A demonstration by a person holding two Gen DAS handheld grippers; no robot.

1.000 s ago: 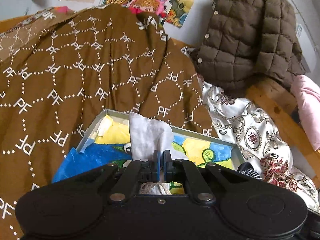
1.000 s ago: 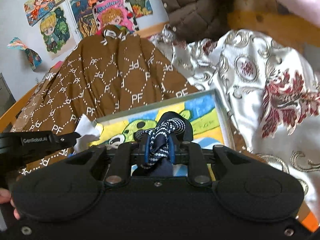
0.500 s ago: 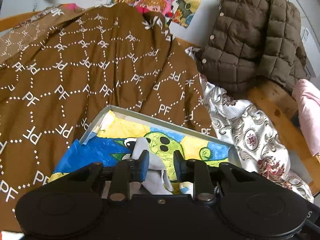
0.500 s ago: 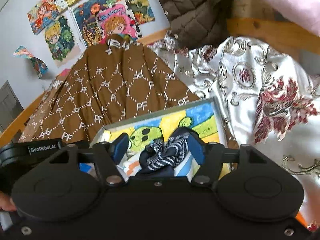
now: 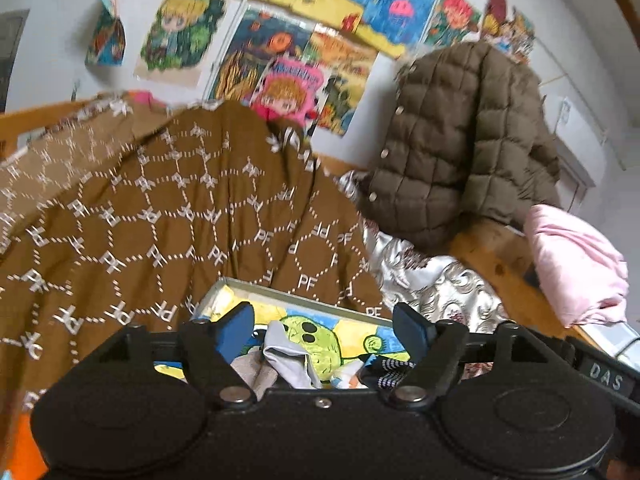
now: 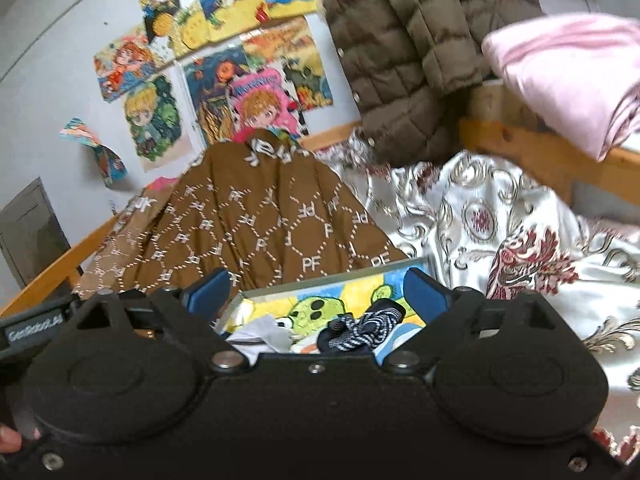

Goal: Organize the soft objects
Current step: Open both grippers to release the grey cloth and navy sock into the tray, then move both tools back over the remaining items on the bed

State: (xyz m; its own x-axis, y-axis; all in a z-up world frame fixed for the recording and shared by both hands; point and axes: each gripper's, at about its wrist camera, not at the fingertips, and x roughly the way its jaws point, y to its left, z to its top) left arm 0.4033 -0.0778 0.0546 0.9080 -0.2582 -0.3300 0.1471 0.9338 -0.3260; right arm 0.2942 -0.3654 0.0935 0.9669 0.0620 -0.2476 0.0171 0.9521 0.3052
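Cartoon posters (image 5: 280,36) cover the pale wall behind a bed draped in a brown patterned quilt (image 5: 168,220) and a silver brocade cloth (image 6: 520,232). Beyond these a brown puffer jacket (image 5: 460,136) hangs over a wooden rail beside a pink folded cloth (image 6: 568,72). Nearer, a shallow painted tray (image 6: 400,278) holds a grey sock (image 5: 286,354) and a striped dark sock (image 6: 368,326), possibly bundled. Both left tool (image 5: 324,328) and right tool (image 6: 316,292) are spread wide above them, gripping nothing.
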